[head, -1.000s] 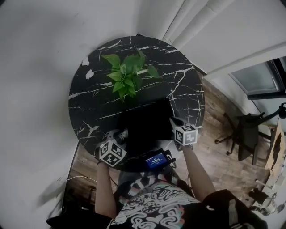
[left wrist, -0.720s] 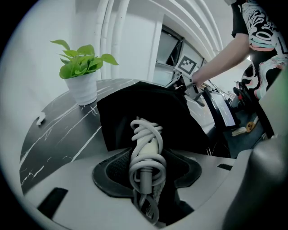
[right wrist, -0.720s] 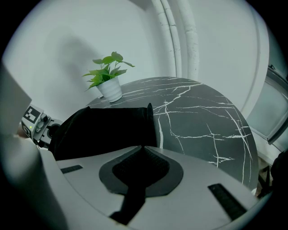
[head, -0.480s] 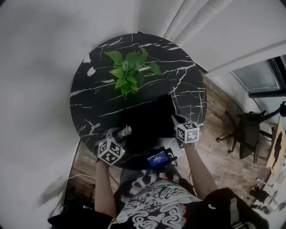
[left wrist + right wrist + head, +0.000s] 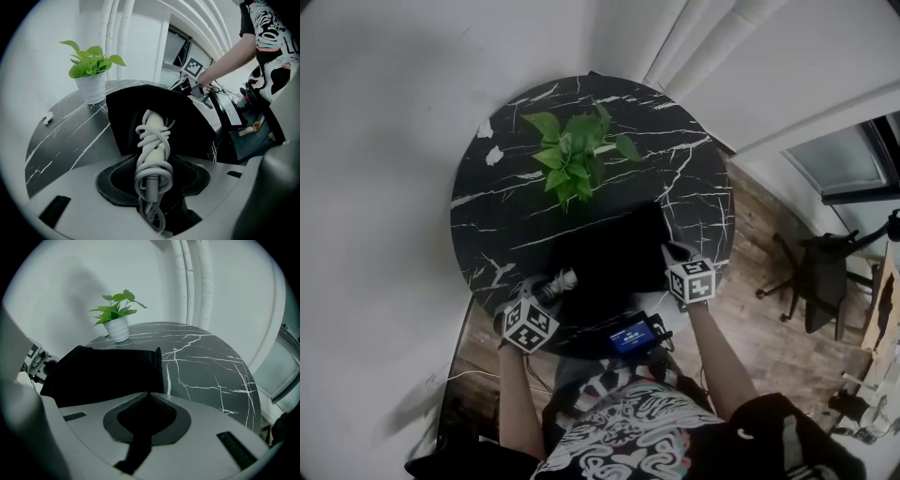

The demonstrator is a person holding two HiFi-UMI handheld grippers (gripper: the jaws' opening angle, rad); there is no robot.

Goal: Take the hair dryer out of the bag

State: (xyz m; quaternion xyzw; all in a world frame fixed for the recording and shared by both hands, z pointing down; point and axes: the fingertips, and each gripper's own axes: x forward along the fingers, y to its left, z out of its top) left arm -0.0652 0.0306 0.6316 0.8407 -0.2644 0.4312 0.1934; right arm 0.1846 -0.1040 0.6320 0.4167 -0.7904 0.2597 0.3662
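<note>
A black bag (image 5: 609,248) lies on the round black marble table (image 5: 506,206), toward its near edge. The hair dryer (image 5: 562,279), its pale handle wound with white cord, sticks out of the bag's left opening. My left gripper (image 5: 551,289) is shut on that handle. In the left gripper view the corded hair dryer (image 5: 152,136) runs from the bag (image 5: 187,117) into the left gripper (image 5: 152,176). My right gripper (image 5: 675,253) is at the bag's right end. In the right gripper view the right gripper (image 5: 149,399) is shut on the bag's (image 5: 103,371) black fabric.
A potted green plant (image 5: 572,155) stands on the far half of the table behind the bag. Small white scraps (image 5: 494,155) lie at the far left rim. A device with a blue screen (image 5: 628,335) hangs at the person's waist. An office chair (image 5: 816,281) stands on the wooden floor to the right.
My left gripper has drawn back a little toward the table's near-left edge, bringing the hair dryer further out of the bag. The right gripper has stayed on the bag.
</note>
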